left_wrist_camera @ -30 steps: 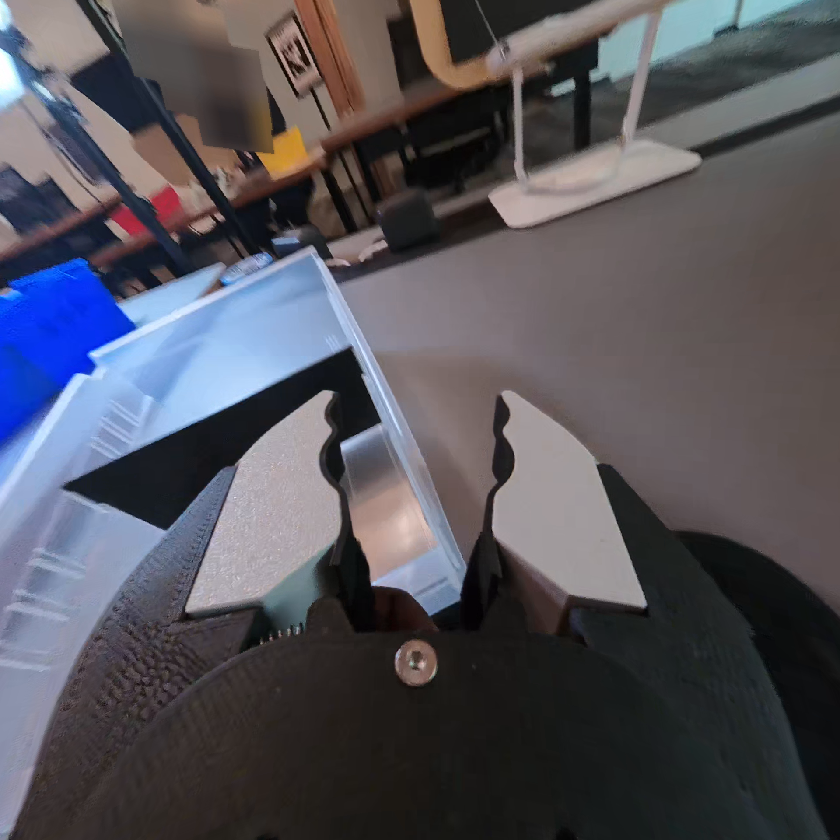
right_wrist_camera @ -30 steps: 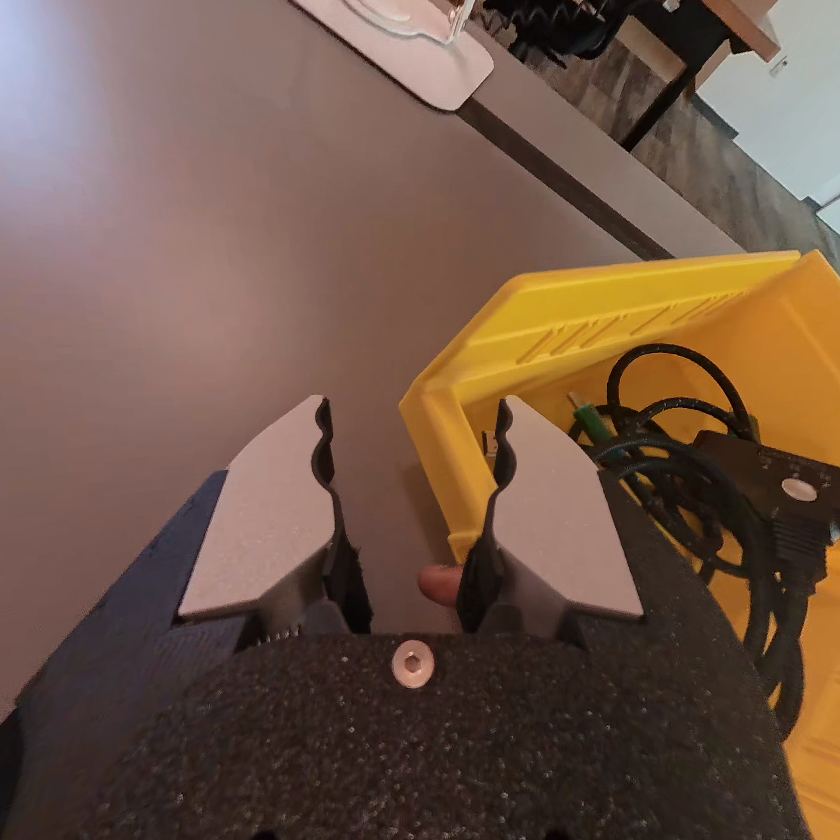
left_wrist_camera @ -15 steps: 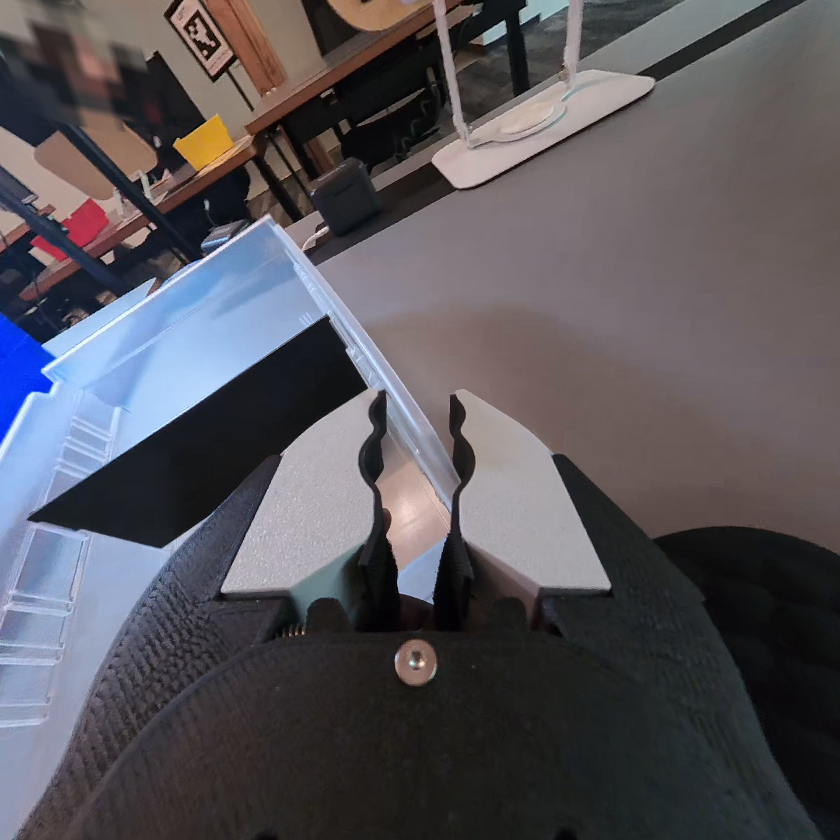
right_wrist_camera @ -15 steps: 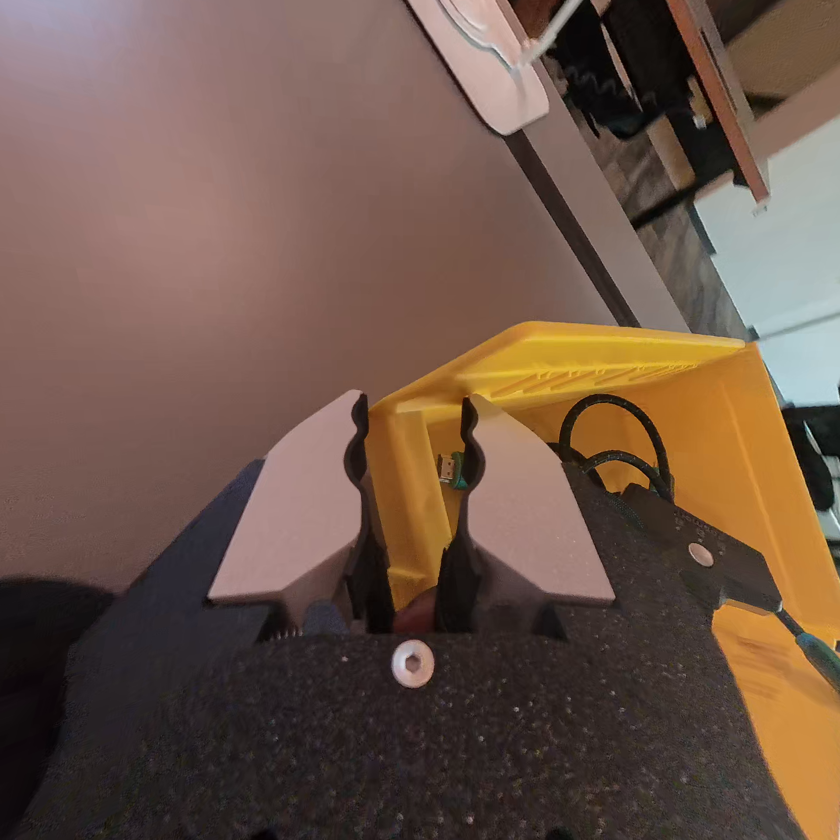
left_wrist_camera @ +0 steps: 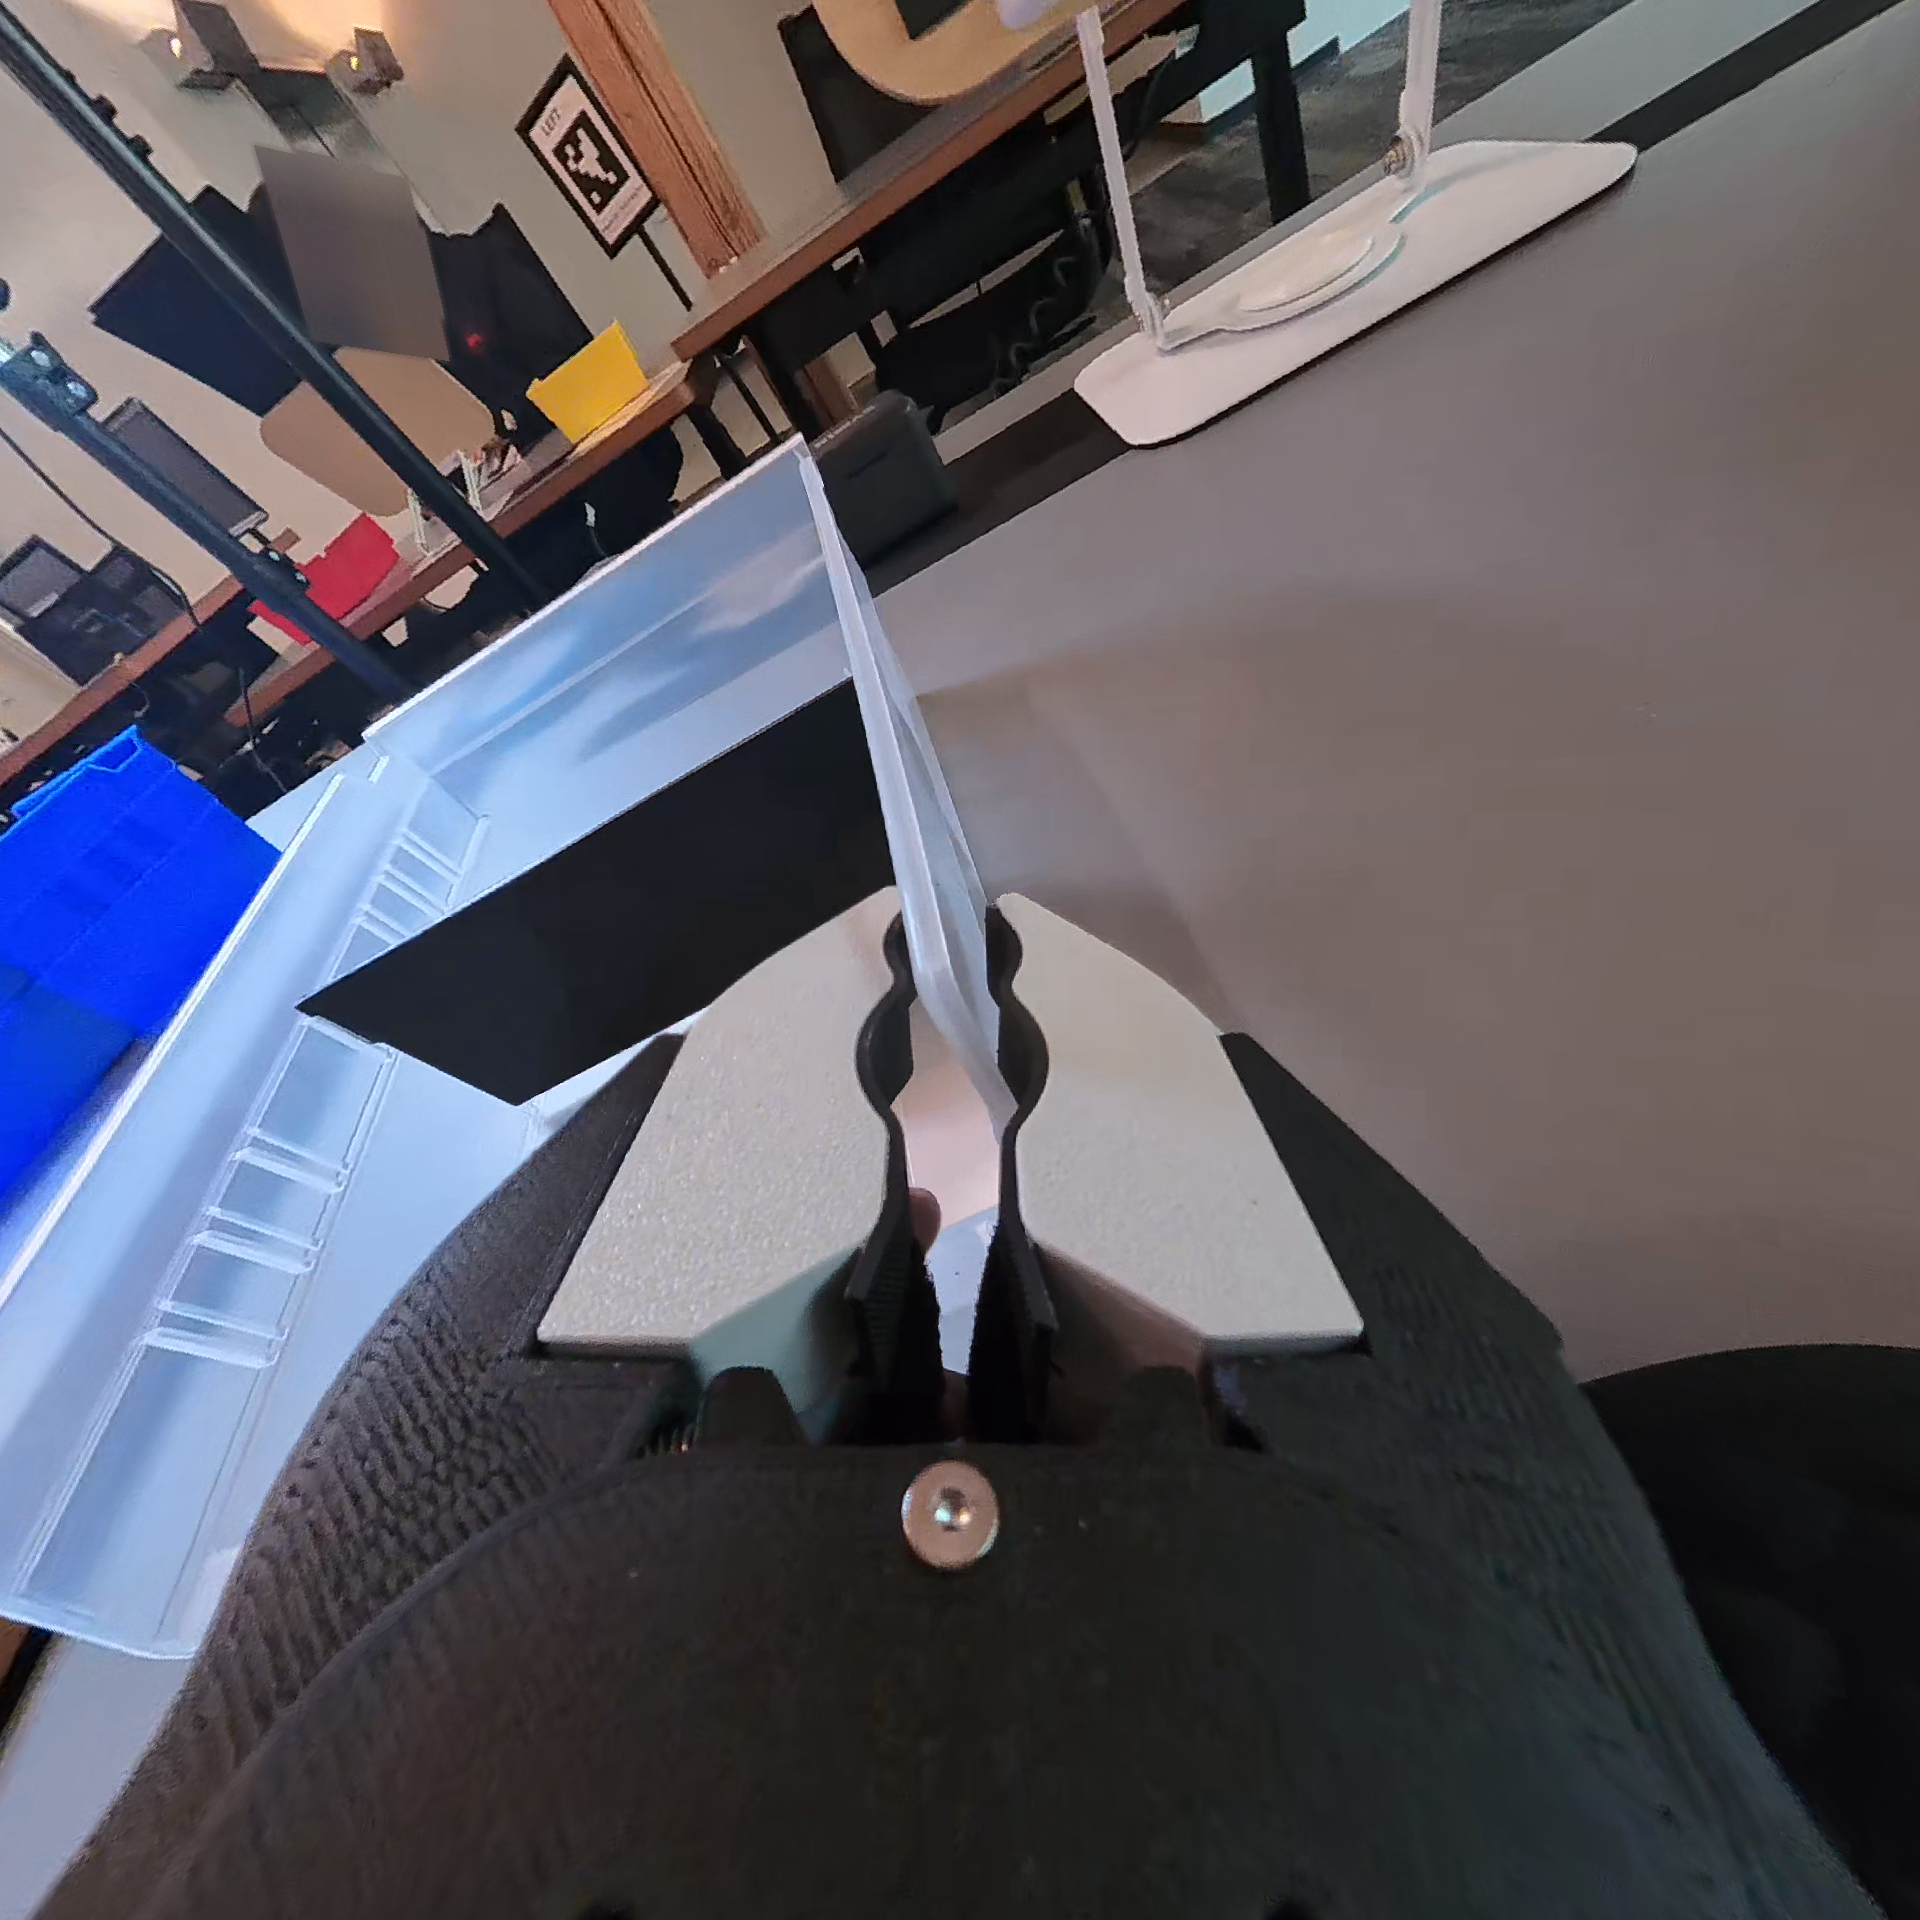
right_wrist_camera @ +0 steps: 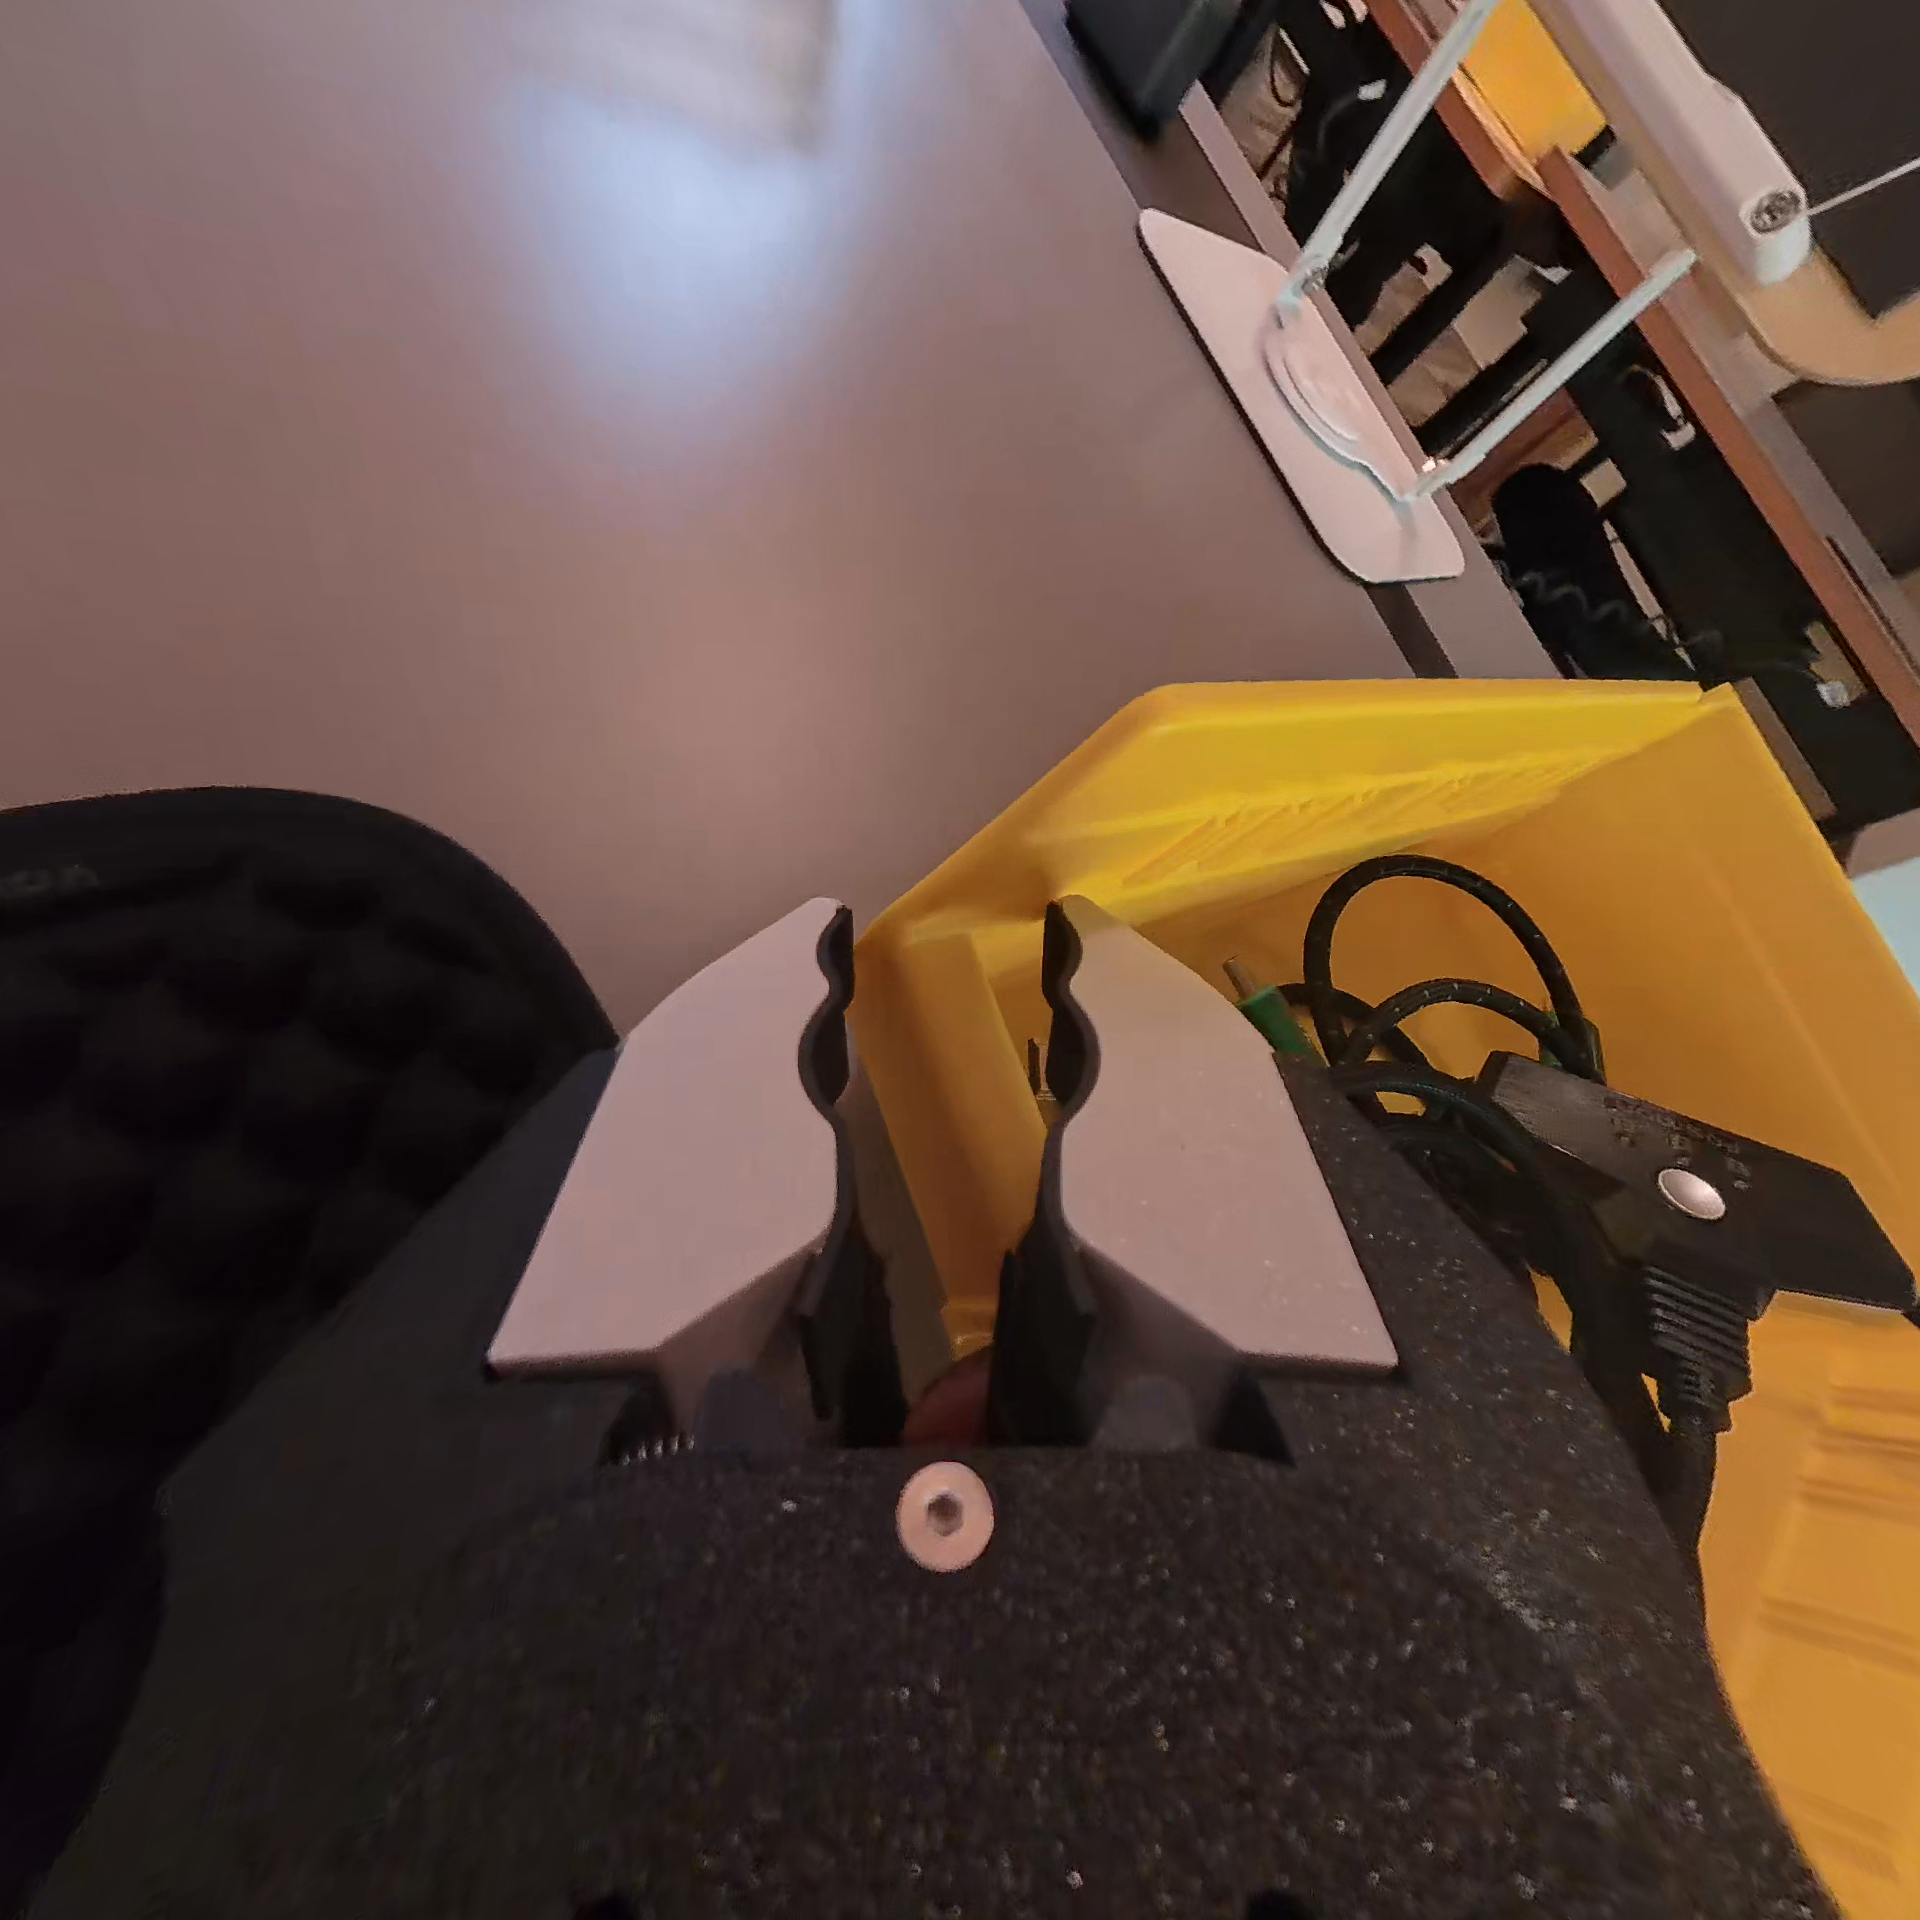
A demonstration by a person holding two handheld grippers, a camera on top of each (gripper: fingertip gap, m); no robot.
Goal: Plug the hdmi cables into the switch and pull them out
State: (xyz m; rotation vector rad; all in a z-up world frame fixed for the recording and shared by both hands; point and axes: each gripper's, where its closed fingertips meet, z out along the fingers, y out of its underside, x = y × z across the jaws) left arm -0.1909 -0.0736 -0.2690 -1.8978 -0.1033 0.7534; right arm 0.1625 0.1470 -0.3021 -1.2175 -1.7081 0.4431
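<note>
On the grey table (left_wrist_camera: 1455, 831), the left gripper (left_wrist_camera: 948, 935) is clamped on the thin right wall of a clear plastic bin (left_wrist_camera: 644, 644), the wall pinched between its two grey fingers (left_wrist_camera: 769, 1132). A flat black sheet (left_wrist_camera: 623, 935) lies inside that bin, left of the pinched wall. Farther left stands a blue bin (left_wrist_camera: 94, 914), and a white stand (left_wrist_camera: 1361, 270) rests on the far right part of the table.

Over on the right side, the right gripper (right_wrist_camera: 945, 925) straddles the near left corner wall of a yellow bin (right_wrist_camera: 1351, 790), one finger outside and one inside, closed on that wall. Inside the yellow bin lie coiled black HDMI cables (right_wrist_camera: 1423, 966) with a green-tipped plug (right_wrist_camera: 1273, 1023), and the black switch (right_wrist_camera: 1683, 1195) sits among them to the right of the gripper. A black padded case (right_wrist_camera: 239, 1039) lies on the table to the left of this gripper.
</note>
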